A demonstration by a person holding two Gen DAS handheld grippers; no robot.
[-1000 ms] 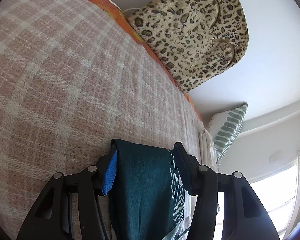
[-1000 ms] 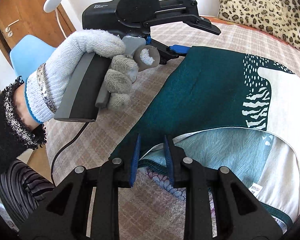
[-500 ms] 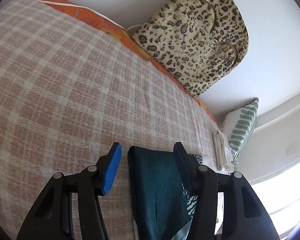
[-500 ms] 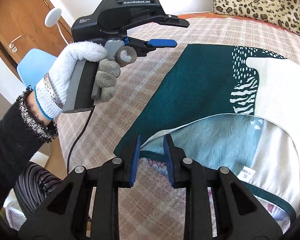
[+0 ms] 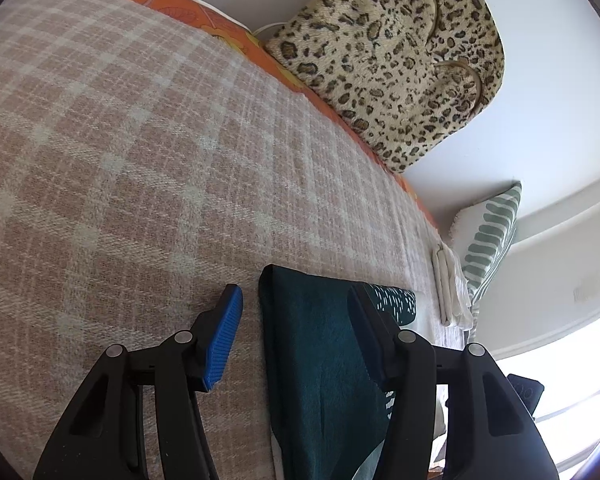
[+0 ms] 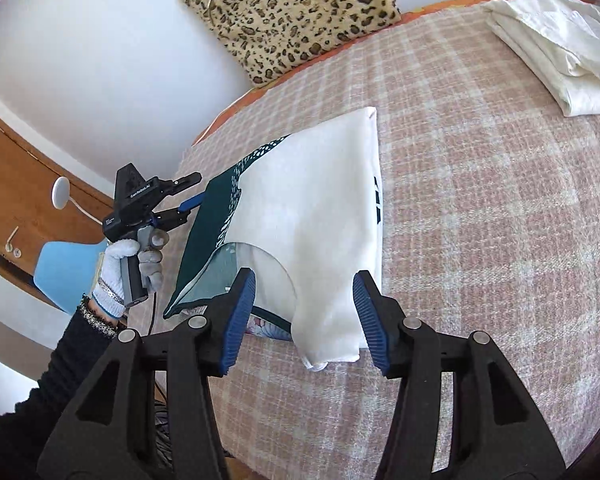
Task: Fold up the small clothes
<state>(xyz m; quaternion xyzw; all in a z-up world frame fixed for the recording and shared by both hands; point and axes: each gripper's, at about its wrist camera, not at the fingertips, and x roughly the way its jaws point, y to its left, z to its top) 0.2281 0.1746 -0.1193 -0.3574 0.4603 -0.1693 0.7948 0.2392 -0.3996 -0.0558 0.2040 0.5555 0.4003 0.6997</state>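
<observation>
A small top, dark teal [image 5: 320, 360] on one side and white [image 6: 320, 208] on the other, lies folded on the plaid blanket [image 5: 140, 160]. My left gripper [image 5: 296, 320] is open over its teal edge, and the blue pad [image 5: 224, 336] stands clear of the cloth. In the right wrist view a gloved hand [image 6: 128, 264] holds that left gripper [image 6: 194, 190] at the teal side. My right gripper [image 6: 304, 320] is at the near white corner. Its jaws are opening, with the cloth lying loose between the pads.
A leopard-print bag [image 6: 292, 12] leans on the wall behind the bed. A folded white cloth stack [image 6: 560, 48] lies at the far right, by a green-striped pillow [image 5: 492, 236]. A blue chair [image 6: 64, 272] and a wooden door [image 6: 16, 200] stand left of the bed.
My right gripper slid right along the near edge from the teal hem to the white corner, rolled, and spread its jaws off the hem. The teal edge now lies flat between the left fingers.
</observation>
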